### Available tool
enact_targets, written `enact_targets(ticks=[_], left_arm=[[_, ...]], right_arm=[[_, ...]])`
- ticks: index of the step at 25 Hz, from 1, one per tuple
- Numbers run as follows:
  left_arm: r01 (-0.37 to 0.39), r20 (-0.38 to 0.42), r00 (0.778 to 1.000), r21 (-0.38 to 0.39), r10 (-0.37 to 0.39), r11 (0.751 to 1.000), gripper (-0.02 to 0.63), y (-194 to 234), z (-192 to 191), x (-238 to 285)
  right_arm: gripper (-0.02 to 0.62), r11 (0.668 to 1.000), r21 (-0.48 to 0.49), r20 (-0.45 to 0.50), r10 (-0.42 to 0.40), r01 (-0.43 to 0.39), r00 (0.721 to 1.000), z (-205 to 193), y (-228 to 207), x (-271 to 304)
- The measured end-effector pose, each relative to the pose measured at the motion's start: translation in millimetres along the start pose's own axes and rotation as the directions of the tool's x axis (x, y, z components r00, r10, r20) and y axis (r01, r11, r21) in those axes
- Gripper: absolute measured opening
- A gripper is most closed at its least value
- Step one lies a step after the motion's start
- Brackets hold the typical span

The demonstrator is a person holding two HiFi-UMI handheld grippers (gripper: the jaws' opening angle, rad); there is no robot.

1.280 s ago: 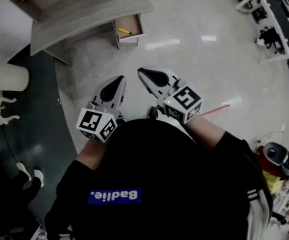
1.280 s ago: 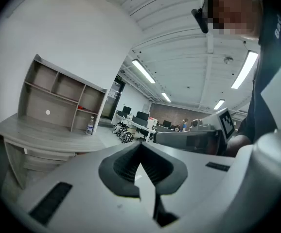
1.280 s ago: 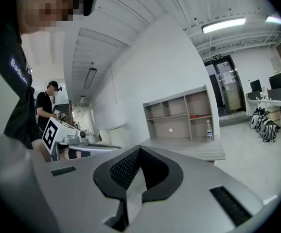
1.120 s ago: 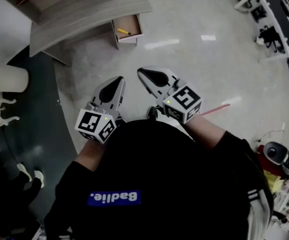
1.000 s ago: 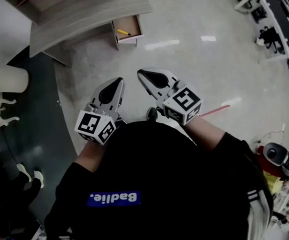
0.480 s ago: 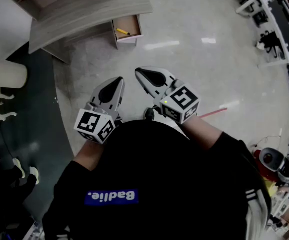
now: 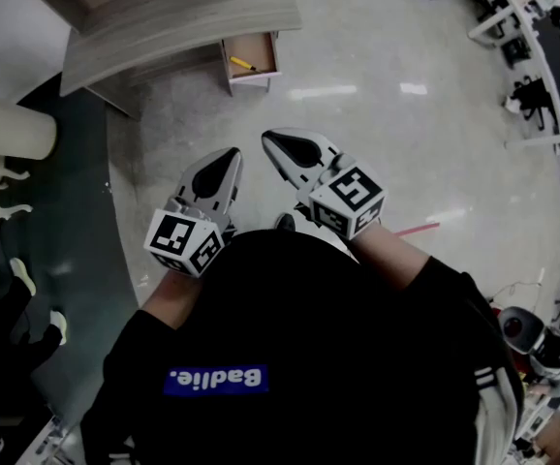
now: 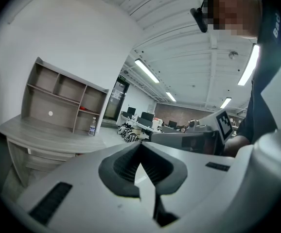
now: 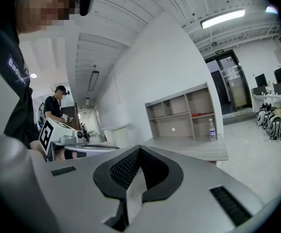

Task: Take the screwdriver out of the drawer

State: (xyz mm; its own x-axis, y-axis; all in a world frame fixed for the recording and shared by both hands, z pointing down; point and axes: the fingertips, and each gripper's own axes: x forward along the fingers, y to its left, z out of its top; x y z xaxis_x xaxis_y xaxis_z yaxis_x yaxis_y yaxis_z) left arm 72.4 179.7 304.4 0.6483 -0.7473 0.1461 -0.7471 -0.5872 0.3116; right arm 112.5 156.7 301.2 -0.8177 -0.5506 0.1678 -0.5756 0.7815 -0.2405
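Note:
The yellow-handled screwdriver (image 7: 242, 64) lies in a small open wooden drawer (image 7: 264, 54) under the curved grey desk (image 7: 183, 22), far ahead across the floor. My left gripper (image 7: 231, 154) and my right gripper (image 7: 270, 139) are held side by side in front of my body, pointing toward the desk, well short of the drawer. In the left gripper view the left gripper (image 8: 140, 145) has its tips touching and nothing between them. The right gripper (image 9: 139, 150) in its own view is likewise shut and empty. The drawer is hidden in both gripper views.
A shelf unit (image 9: 186, 111) with a water bottle (image 9: 212, 129) stands on the desk. A white round pedestal (image 7: 9, 129) and a dark floor area (image 7: 67, 231) lie to the left. Office desks (image 7: 542, 46) line the far right. Another person (image 9: 57, 108) stands in the background.
Both grippers have drifted slightly toward the desk together with the person. Their jaws stay shut and empty.

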Motion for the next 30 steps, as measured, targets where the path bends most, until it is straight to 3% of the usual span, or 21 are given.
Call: enact_targets(ticks=[5,14,23,30], left_arm=[[-0.054,0.014,0.998,-0.019,0.054,0.998,-0.004,-4.9,-3.5,17.0],[-0.085,0.023,0.996,-0.036,0.086,0.996,-0.004,12.3,-3.8,39.8],[-0.016,0.02,1.0,-0.032,0.016,0.999,-0.005,64.6,17.0,55.8],[0.068,0.009,0.998,-0.022,-0.068,0.997,-0.004,145.4,41.4,72.9]], right_arm=[[0.029,1.0,0.005,-0.004,0.031,-0.031,1.0,-2.9,-21.0,-6.2],[0.029,0.999,0.018,-0.016,0.044,-0.044,0.999,-7.9,-50.5,12.6],[0.031,1.0,-0.011,-0.013,-0.018,0.018,1.0,7.3,-69.7,64.5],[0.031,0.996,-0.028,-0.011,-0.084,0.084,0.996,18.8,-87.3,149.8]])
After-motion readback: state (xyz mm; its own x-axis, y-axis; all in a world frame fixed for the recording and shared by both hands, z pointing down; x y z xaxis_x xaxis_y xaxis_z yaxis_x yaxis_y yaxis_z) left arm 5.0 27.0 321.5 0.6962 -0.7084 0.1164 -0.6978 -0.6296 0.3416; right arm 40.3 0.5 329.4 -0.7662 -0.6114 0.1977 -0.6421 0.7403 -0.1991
